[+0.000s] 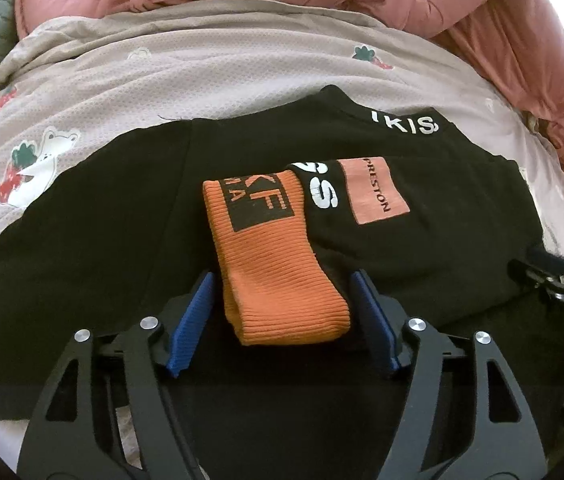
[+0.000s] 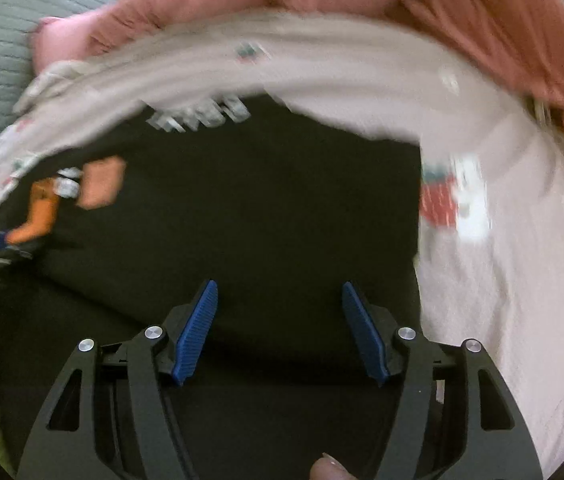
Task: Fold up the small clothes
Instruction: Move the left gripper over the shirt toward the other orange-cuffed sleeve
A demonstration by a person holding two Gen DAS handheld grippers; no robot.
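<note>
Your left gripper is spread wide, its blue pads either side of the orange ribbed cuff without pinching it. That cuff lies at frame centre on the black garment, spread over the printed sheet (pink quilt along the top). Your right gripper is also spread, holding nothing, over black fabric in a blurred view.
</note>
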